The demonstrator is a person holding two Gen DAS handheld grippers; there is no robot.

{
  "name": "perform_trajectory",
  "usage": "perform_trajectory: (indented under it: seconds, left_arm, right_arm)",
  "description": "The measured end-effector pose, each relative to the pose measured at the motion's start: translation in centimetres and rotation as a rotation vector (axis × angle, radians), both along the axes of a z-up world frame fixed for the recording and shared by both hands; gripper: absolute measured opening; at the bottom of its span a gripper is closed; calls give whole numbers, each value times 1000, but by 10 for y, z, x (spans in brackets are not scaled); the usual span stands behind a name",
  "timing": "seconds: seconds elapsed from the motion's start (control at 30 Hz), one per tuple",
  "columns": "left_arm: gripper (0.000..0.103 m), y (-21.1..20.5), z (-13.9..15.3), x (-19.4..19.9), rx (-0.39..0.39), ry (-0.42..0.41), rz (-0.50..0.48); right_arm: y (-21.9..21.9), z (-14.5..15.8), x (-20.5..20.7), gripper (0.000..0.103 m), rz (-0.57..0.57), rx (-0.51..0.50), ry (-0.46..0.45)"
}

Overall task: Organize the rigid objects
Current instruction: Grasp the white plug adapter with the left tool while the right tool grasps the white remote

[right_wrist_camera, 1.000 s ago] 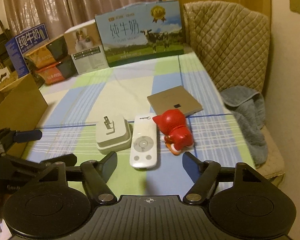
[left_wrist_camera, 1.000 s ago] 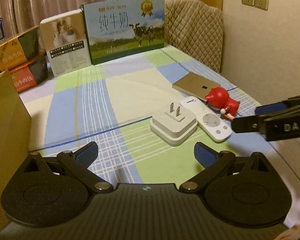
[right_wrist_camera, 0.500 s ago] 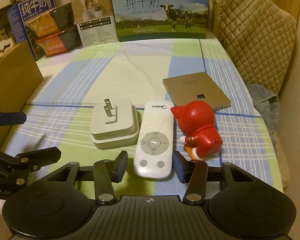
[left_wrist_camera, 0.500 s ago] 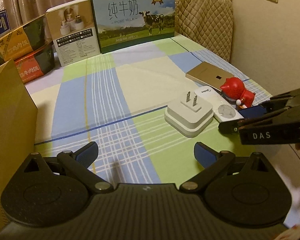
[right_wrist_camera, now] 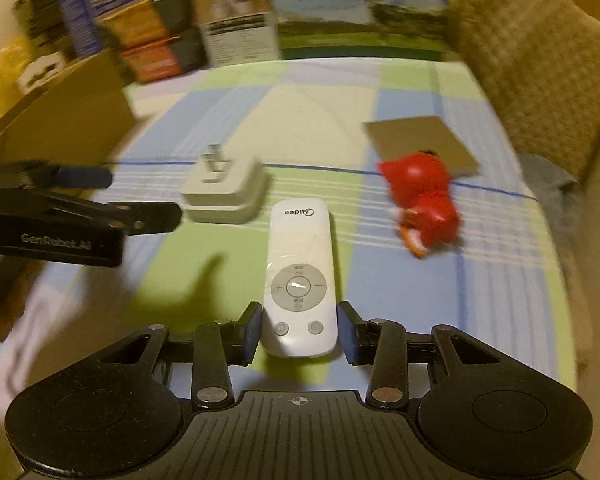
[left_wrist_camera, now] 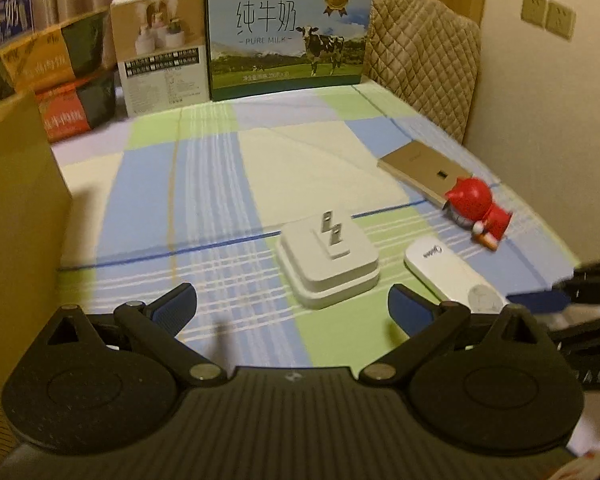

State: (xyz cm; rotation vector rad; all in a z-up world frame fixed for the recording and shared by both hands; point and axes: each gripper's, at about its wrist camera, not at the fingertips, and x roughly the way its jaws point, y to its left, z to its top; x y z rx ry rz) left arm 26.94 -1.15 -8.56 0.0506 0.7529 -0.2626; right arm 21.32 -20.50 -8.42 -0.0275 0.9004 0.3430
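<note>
The checked blue-and-green tablecloth (right_wrist_camera: 308, 128) carries a brown cardboard box (left_wrist_camera: 16, 208) at nine o'clock. A flat tan square box (right_wrist_camera: 416, 142) lies at one o'clock, touching a red cartoon figurine (right_wrist_camera: 424, 200). The white plug adapter (right_wrist_camera: 226, 194) sits at eleven o'clock. The right gripper (right_wrist_camera: 299, 334) pinches the white Midea remote control (right_wrist_camera: 300, 276) at its near end. The left gripper (left_wrist_camera: 292, 306) hangs spread wide.
</note>
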Motion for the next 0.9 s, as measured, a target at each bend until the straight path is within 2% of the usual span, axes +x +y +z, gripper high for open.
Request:
perform_trajectory:
  seconds: [0.13,0.27,0.37,0.47,0.53,0.6,0.77,0.9]
  left_arm:
    - [99,-14,-9,12,-9,-16,21]
    - [91,-24,-15,24,-44,-24,49]
    - [87,-31,-19,33,-38,-28,63]
    - [76,-37,-23,41,-24,-18,56]
    - [66,-40,-25,40,0,-13,52]
    - [61,-38,-24,36,10,0,46]
    - [61,-32,-18,9,43,38,18]
    - [61,-24,-17,-25,64,64,-6]
  right_arm:
    - [-2,3,-1,37,-57,-22,-2]
    - [-4,2,3,37,-52,-28,-14]
    - [-7,1,5,37,-58,-17,-20]
    - [-11,1,6,37,-60,-10,-26]
    - [-10,1,6,37,-59,-11,-32]
    - [-7,0,5,37,-56,-26,-38]
    - [-5,2,3,37,-67,-22,-20]
    - [0,3,-15,37,-67,-33,0]
